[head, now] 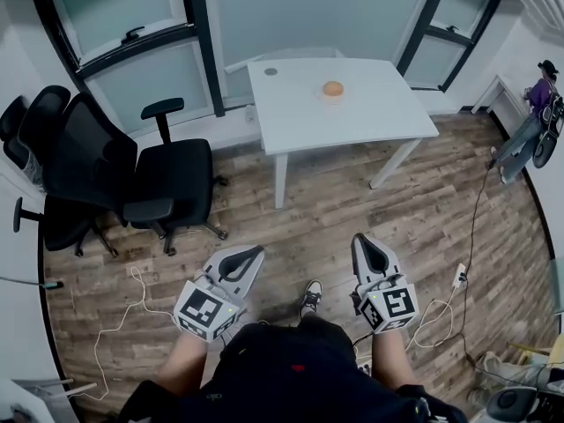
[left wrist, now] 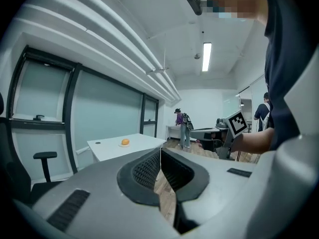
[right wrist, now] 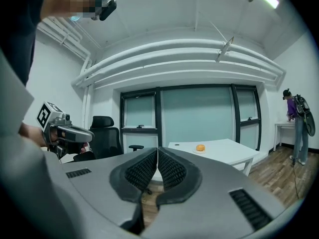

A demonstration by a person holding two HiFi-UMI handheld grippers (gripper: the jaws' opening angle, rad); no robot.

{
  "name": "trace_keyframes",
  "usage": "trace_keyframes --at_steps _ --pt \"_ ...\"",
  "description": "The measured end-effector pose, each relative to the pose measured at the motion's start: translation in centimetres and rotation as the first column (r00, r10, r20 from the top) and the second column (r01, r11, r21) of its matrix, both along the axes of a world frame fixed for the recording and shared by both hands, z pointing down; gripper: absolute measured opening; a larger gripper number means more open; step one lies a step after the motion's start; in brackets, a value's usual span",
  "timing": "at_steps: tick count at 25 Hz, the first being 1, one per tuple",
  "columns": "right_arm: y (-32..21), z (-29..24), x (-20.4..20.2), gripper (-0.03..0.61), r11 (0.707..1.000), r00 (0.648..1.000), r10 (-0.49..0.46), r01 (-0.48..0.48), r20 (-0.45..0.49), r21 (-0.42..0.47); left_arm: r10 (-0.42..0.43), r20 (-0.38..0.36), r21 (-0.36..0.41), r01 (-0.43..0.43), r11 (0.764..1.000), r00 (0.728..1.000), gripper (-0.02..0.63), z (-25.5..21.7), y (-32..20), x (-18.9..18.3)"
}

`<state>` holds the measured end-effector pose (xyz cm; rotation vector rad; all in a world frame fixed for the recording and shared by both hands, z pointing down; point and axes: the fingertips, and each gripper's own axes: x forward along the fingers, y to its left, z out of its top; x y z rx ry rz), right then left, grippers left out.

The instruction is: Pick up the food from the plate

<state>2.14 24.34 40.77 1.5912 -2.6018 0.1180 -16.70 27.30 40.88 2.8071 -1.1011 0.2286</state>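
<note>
In the head view the white desk stands at the top. The round orange food lies on a small plate near the far edge of the desk, about midway between its two far corners. The left gripper and the right gripper are held low over the wooden floor, well apart from the desk. Black office chairs stand beside the desk's left edge.

In the left gripper view the jaws are pressed together with nothing between them (only floor shows through the gap lower down). The food is far ahead on the desk.

In the right gripper view the jaws are also closed and empty. The food sits on the desk, far ahead.
</note>
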Motion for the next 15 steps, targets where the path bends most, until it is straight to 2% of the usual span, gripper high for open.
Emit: trace_keyframes --at_steps 11,15 --pt "-12.2 0.3 10.5 0.025 1.0 1.0 0.002 -0.001 0.026 -0.016 0.011 0.031 -0.009 -0.011 1.0 0.999 0.023 -0.9 -12.4 10.1" --pt "-16.0 0.4 15.2 0.025 1.0 0.998 0.008 -0.008 0.055 0.001 -0.036 0.06 -0.028 0.038 0.999 0.998 0.023 0.1 -17.1 13.7"
